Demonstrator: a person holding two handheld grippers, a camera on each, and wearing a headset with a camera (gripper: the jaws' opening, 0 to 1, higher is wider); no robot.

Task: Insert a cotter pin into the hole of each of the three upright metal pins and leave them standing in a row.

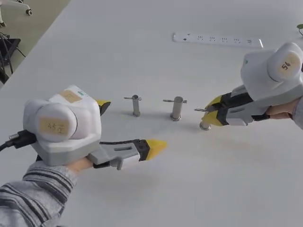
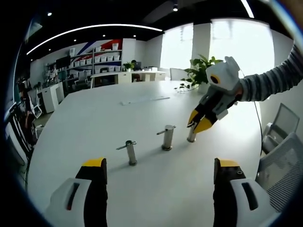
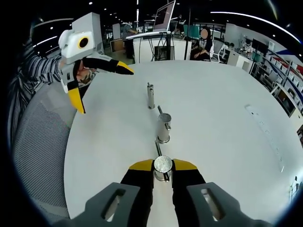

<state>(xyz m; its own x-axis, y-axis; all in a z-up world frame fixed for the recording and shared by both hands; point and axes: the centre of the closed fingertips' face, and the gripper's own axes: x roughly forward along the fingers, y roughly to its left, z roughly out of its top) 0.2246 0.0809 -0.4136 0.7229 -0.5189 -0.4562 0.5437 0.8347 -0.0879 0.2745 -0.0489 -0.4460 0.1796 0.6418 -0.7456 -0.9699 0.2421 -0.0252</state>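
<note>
Open office: desks (image 3: 151,45), monitor (image 3: 166,15), storage shelves (image 2: 94,56).

The tabletop (image 1: 156,189) is plain white, and the power strip (image 1: 218,40) at 1 o'clock on it is white too. Each metal pin (image 1: 176,109) and cotter pin (image 1: 166,100) is silver-grey. The left hand-held gripper (image 1: 129,125) and right hand-held gripper (image 1: 209,112) have white bodies with tan labels, grey jaws, black bands and yellow tips. The sleeve (image 1: 33,198) at 7 o'clock is striped in light and dark grey.
</note>
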